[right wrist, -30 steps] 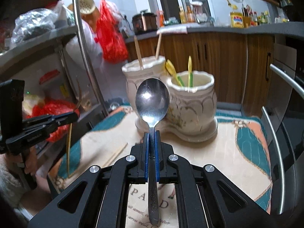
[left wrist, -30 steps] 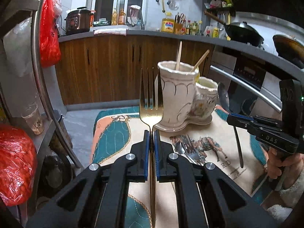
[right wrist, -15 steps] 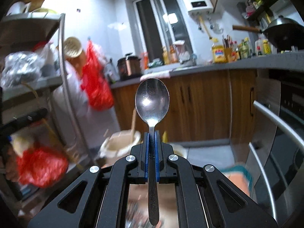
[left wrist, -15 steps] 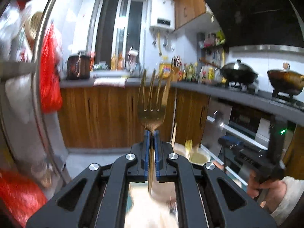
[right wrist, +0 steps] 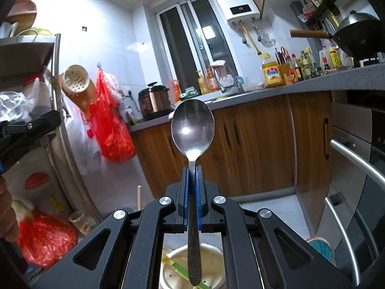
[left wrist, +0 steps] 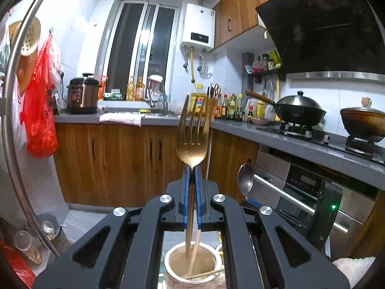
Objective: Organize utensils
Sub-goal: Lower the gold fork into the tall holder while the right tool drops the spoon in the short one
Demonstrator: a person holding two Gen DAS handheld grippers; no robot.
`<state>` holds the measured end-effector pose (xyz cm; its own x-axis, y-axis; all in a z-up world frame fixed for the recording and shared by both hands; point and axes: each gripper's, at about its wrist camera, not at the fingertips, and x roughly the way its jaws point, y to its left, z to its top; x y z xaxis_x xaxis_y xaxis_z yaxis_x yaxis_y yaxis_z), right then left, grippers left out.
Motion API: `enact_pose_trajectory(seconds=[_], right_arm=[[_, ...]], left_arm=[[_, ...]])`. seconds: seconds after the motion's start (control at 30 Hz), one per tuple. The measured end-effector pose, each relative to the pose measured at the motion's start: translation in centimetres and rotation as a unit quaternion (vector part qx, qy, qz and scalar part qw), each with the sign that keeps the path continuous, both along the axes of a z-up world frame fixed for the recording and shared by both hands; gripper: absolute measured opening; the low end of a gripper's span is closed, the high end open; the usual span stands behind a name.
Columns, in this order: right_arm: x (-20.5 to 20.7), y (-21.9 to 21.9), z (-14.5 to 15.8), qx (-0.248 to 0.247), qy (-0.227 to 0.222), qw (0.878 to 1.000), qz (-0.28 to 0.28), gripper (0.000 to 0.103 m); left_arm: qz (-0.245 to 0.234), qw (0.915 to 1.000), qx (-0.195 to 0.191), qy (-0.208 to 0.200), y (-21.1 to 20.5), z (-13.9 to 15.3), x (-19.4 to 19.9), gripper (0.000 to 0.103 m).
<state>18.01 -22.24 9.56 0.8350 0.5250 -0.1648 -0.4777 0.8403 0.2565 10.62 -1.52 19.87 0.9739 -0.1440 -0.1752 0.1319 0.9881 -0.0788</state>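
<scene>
Left wrist: left gripper [left wrist: 191,168] clamps a gold fork [left wrist: 193,136] by the neck, tines up, handle hanging over the holder [left wrist: 192,268] below the jaws, beside the chopsticks there.

Right wrist: right gripper [right wrist: 192,168] pinches a spoon [right wrist: 192,127], bowl up, handle tip over the holder's other cup [right wrist: 175,271].

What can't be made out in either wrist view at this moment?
- Left wrist view: the tabletop is hidden by the left gripper body; only one holder cup shows, cut by the bottom edge.
- Left wrist view: the right gripper's fingertips sit behind the left gripper; only the spoon bowl shows.
- Right wrist view: the fork is not visible; the left gripper is cut off at the left edge.
</scene>
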Motion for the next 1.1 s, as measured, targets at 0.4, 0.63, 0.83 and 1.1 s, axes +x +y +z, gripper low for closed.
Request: enact_pose_trajectory(seconds=[0.4, 0.63, 0.83, 1.1], right_arm=[[-0.1, 0.3, -3.6, -0.021, 0.021, 1.000, 0.000, 0.007], [-0.7, 0.1, -5.0, -0.033, 0.044, 0.999, 0.000, 0.007], [-0.7, -0.4, -5.3, -0.027, 0.062, 0.998, 0.006, 0.007], [-1.9, -1.1, -4.5, -0.015, 0.073, 0.997, 0.009, 0.033]], left_arm=[[0.003, 0.9984, -0.010, 0.055, 0.7, -5.2, 1.8, 0.000], [0.007, 0.9973, -0.008, 0.073, 0.8, -6.4, 1.4, 0.000], [0.011, 0.9963, -0.003, 0.086, 1.1, -7.1, 1.3, 0.000], [0.031, 0.9929, 0.007, 0.115, 1.6, -8.5, 0.9, 0.000]])
